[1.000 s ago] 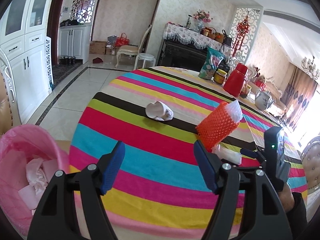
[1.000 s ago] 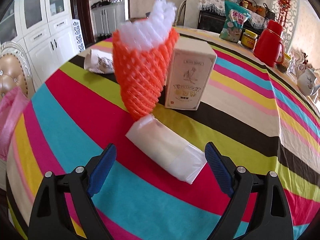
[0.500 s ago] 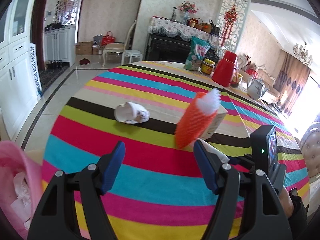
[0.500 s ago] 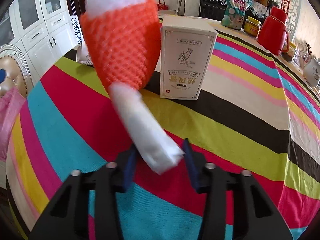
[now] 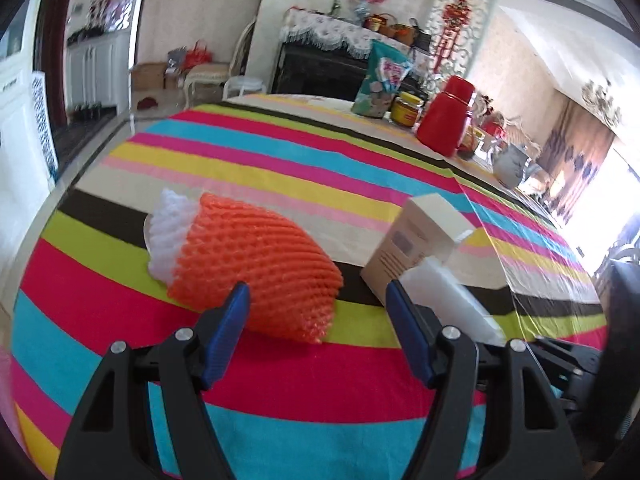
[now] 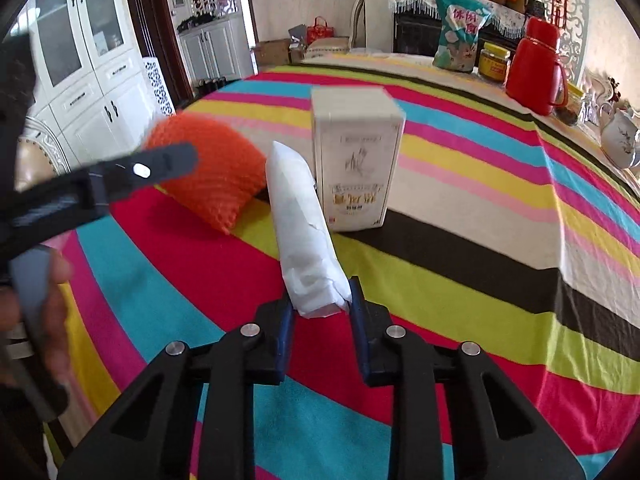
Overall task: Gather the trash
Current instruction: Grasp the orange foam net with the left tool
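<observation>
The right gripper [image 6: 320, 300] has its fingers clamped on the near end of a white paper packet [image 6: 304, 224], raised off the striped tablecloth [image 6: 460, 248]. The left gripper [image 5: 318, 312] stands spread, gripping nothing, its left finger just before the orange foam fruit net [image 5: 260, 264], which lies on the cloth beside an upright beige carton [image 6: 356, 160].
</observation>
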